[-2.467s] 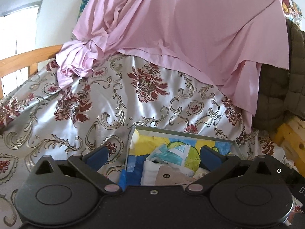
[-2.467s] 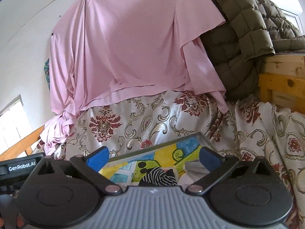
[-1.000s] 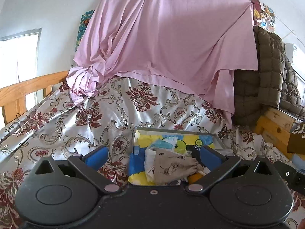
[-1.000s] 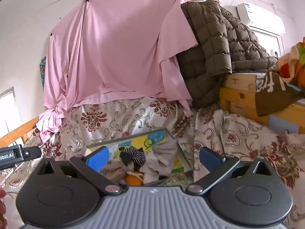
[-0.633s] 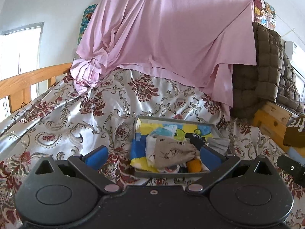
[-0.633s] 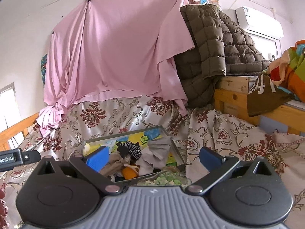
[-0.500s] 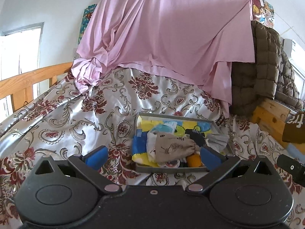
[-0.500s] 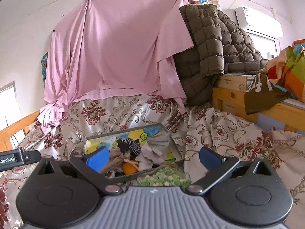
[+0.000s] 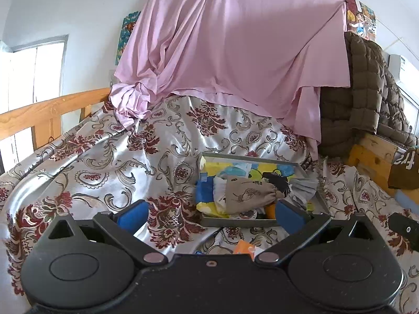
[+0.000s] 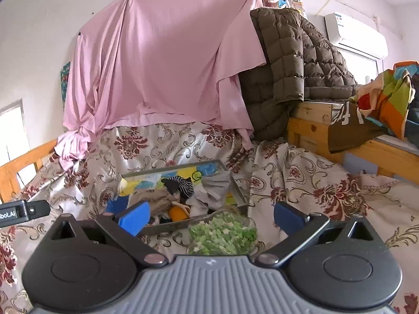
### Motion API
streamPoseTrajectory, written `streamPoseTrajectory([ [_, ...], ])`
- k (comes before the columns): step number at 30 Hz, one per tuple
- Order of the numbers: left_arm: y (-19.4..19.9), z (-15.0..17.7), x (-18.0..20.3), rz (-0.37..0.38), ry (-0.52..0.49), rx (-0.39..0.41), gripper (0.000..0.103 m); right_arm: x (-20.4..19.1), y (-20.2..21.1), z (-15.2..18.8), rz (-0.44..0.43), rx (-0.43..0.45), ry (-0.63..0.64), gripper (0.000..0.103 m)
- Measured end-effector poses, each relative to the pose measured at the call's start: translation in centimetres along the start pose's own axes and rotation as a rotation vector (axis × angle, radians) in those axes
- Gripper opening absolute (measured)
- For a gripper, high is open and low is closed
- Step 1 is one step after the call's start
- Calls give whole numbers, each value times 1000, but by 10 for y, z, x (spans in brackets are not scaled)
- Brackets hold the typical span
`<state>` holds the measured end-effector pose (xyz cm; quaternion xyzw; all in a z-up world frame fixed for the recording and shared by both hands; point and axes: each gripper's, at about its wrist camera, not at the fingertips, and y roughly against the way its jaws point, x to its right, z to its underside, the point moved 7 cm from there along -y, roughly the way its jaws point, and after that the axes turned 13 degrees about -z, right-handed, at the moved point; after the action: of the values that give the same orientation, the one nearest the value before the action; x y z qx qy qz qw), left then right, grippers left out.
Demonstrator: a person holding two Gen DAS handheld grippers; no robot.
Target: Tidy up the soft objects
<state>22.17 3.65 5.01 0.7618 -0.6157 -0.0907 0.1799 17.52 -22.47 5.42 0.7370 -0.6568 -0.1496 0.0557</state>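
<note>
Grey tray (image 9: 235, 222) of soft items ahead of both tools, left tool (image 9: 210, 216) and right tool (image 10: 212, 218) spread, empty.

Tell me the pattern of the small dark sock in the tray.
Black-and-white stripes on the sock; right wrist view.

"bot.AI" on left gripper (image 10: 15, 213); "fr" on brown cloth (image 9: 404, 168).

A shallow grey tray (image 9: 237, 222) lined with a bright yellow-and-blue cartoon print sits on a floral satin bedspread, piled with soft items: a tan drawstring pouch (image 9: 248, 193) lying across the middle, a black-and-white striped sock (image 10: 183, 184) behind it, a crumpled grey cloth (image 10: 213, 192) at the right edge, and an orange ball (image 10: 177, 213) near the front rim. A green-and-white speckled piece (image 10: 222, 234) lies just outside the tray's front corner.
</note>
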Motion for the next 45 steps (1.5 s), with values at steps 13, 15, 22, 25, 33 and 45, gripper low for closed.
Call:
streamPoseTrajectory([
  [13, 13, 24, -10, -4, -59, 30, 102, -7, 12, 10, 25, -13, 18, 103],
  [15, 13, 27, -12, -9, -54, 24, 102, -9, 13, 11, 24, -15, 23, 103],
  [22, 10, 29, -18, -25, -32, 9, 102, -10, 14, 12, 25, -15, 27, 103],
  [25, 10, 28, -19, -33, -36, 18, 102, -11, 15, 13, 24, -16, 31, 103],
  [33, 11, 28, -20, -43, -45, 30, 102, -13, 14, 14, 12, -21, 55, 103],
  [45, 24, 41, -25, -66, -73, 46, 102, -21, 20, 19, 5, -26, 73, 103],
])
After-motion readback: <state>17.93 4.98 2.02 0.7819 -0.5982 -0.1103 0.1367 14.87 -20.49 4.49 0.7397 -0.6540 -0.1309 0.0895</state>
